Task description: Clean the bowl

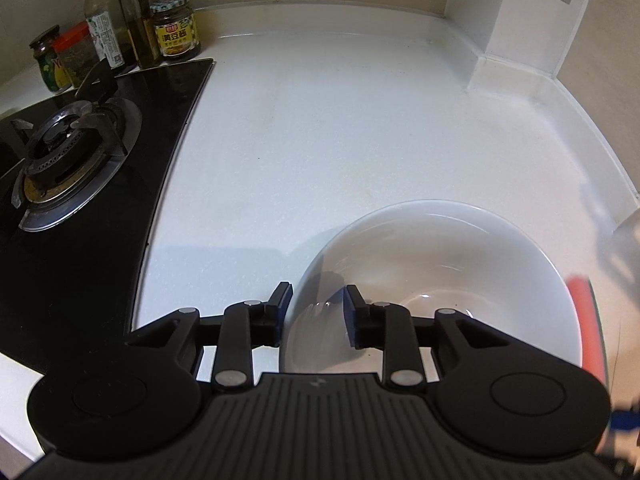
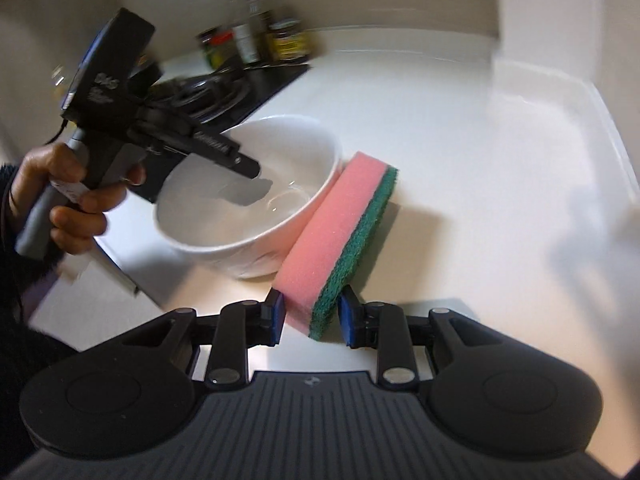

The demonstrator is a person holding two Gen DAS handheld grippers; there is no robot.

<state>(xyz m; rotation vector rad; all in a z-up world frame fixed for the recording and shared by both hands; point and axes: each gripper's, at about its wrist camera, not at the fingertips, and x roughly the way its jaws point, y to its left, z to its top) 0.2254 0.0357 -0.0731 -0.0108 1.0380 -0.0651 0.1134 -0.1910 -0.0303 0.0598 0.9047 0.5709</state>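
A white bowl (image 1: 460, 248) sits on the white counter (image 1: 340, 128). My left gripper (image 1: 316, 312) straddles the bowl's near rim, one finger outside and one inside, with the jaws a little apart. In the right wrist view the bowl (image 2: 256, 196) is at centre left, with the left gripper (image 2: 240, 164) over its rim. My right gripper (image 2: 310, 312) is shut on a pink and green sponge (image 2: 340, 236), which lies against the bowl's right outer wall. The sponge's pink edge (image 1: 586, 320) shows at the bowl's right in the left wrist view.
A black gas hob (image 1: 80, 184) with a burner lies to the left. Several sauce jars and bottles (image 1: 120, 40) stand at the back left wall. A white wall column (image 1: 528, 28) rises at the back right. A hand (image 2: 72, 200) holds the left gripper.
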